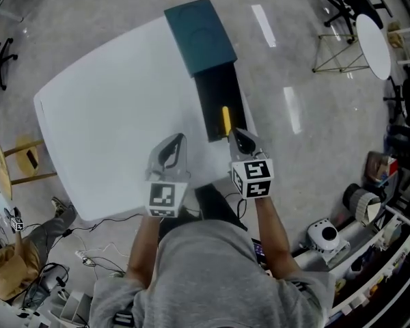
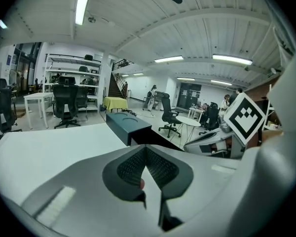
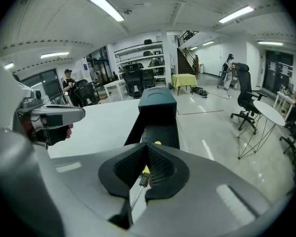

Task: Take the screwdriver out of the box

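Note:
A dark teal box (image 1: pixel 199 36) lies at the far right of the white table (image 1: pixel 109 115), with its black inner tray (image 1: pixel 215 94) slid out toward me. In the tray lies the screwdriver (image 1: pixel 226 120) with a yellow handle. My right gripper (image 1: pixel 240 140) hovers shut just beyond the tray's near end, tilted down. In the right gripper view, the yellow handle (image 3: pixel 146 171) and its metal shaft show through the slit under the closed tips (image 3: pixel 147 144), not gripped. The left gripper (image 1: pixel 174 145) is shut and empty over the table, left of the tray, with the box (image 2: pixel 128 124) ahead of it.
The table's right edge runs close beside the box. Office chairs (image 1: pixel 345 2) and a round white table (image 1: pixel 374 43) stand on the floor to the right. A wooden stool (image 1: pixel 20 157) and cables (image 1: pixel 89 255) are on the left near me.

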Demonstrator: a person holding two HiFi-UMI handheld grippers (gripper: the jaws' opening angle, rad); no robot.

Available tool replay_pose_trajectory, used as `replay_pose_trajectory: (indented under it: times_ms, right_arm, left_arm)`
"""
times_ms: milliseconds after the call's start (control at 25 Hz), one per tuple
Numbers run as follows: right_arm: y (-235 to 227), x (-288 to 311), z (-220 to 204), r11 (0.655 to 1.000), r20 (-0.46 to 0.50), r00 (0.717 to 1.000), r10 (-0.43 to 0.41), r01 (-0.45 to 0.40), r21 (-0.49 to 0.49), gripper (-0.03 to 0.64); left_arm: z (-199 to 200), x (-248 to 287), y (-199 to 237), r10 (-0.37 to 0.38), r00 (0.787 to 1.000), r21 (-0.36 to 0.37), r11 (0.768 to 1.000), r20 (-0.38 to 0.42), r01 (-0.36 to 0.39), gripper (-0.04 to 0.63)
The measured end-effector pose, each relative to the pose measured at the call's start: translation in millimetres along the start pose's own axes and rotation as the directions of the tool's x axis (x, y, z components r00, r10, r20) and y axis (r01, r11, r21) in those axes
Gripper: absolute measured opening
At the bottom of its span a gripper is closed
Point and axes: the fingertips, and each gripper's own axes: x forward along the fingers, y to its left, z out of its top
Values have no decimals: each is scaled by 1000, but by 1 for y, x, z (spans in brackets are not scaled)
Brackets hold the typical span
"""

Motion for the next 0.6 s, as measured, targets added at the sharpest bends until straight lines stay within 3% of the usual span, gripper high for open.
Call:
replay_pose_trajectory:
  times_ms: [160, 480, 600]
  right_arm:
    - [-4, 15, -13, 999, -80, 997, 4, -1, 35, 6]
    - [0, 33, -31, 998, -187, 982, 31, -21, 56, 144]
    - [-1, 38, -36, 998, -223, 974, 33, -21, 55, 156]
  left_arm:
    - [-10, 6, 6, 10, 1000, -12, 1000, -19, -10, 12]
    - [-23, 13, 9, 16, 999, -27, 999, -50, -17, 12]
    - [-26, 15, 10, 22, 998, -28, 999, -57, -24, 12]
